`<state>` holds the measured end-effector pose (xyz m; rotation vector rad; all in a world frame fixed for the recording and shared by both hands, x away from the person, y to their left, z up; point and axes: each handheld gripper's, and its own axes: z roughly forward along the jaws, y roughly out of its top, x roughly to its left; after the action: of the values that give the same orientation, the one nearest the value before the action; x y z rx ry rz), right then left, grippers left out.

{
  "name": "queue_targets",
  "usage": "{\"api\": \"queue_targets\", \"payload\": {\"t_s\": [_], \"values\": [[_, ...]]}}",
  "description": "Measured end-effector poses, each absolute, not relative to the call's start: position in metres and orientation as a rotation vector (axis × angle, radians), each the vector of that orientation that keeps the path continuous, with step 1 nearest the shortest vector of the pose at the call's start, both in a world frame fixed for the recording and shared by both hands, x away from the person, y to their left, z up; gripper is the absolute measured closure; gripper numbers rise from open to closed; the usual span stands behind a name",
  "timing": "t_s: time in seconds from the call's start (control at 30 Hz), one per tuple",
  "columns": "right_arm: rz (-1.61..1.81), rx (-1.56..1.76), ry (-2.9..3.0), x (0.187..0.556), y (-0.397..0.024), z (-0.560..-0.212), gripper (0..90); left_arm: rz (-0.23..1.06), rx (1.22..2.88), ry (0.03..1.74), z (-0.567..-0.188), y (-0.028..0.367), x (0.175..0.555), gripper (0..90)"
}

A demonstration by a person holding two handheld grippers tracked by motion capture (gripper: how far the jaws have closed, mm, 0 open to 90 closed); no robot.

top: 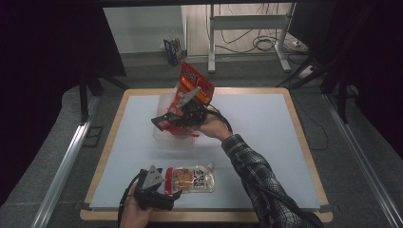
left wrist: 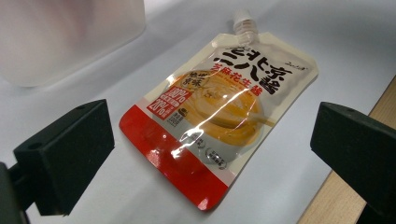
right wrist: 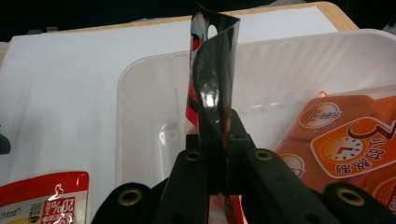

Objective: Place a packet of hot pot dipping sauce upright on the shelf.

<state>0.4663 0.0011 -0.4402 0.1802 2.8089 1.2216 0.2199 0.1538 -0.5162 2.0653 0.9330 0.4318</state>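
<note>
Currently R gripper (top: 167,119), frame centre, jaws clamped on red packet (top: 195,80) edge, over clear bin (top: 161,102). L gripper (top: 175,194), jaws wide, near sauce pouch (top: 191,179), bottom centre, not touching. Judgement: lower packet fully into bin before release; approach pouch's red edge. Packet print unreadable, glare; bin floor partly hidden

Table (top: 266,142): clear bin (top: 164,137) at far centre-left; an orange packet (right wrist: 345,144) lies inside it. Right gripper (top: 164,121) over the bin, jaws closed on a dark packet (right wrist: 212,88) held above the bin's interior. Spouted pouch (top: 192,179) lies flat near the front edge, well nearer than the bin. Left gripper (top: 173,194) just left of the pouch, jaws spread either side of its near end.
</note>
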Motion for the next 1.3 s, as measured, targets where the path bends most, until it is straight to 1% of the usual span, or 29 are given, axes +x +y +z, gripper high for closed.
{"api": "queue_targets", "payload": {"t_s": [0.23,0.53,0.83,1.03,1.1,1.2,1.3], "values": [[1.254,0.159,2.770,0.465,0.008,-0.438,88.5,0.425,2.070,0.933,-0.517,0.154,0.220,0.0],[1.362,0.149,2.731,0.466,0.018,-0.444,88.5,0.422,2.072,0.932,-0.517,0.154,0.220,0.0],[1.425,0.217,2.767,0.471,-0.004,-0.463,88.2,0.422,2.074,0.933,-0.517,0.153,0.221,0.0],[1.344,0.224,2.808,0.470,-0.009,-0.462,87.7,0.425,2.074,0.933,-0.517,0.153,0.220,0.0],[1.238,0.227,2.822,0.470,-0.013,-0.465,87.5,0.425,2.073,0.934,-0.517,0.153,0.220,0.0],[1.253,0.240,2.832,0.471,-0.018,-0.465,87.5,0.422,2.077,0.934,-0.518,0.153,0.221,0.0],[1.214,0.235,2.832,0.468,-0.013,-0.462,86.5,0.426,2.082,0.935,-0.518,0.152,0.221,0.0]]}}
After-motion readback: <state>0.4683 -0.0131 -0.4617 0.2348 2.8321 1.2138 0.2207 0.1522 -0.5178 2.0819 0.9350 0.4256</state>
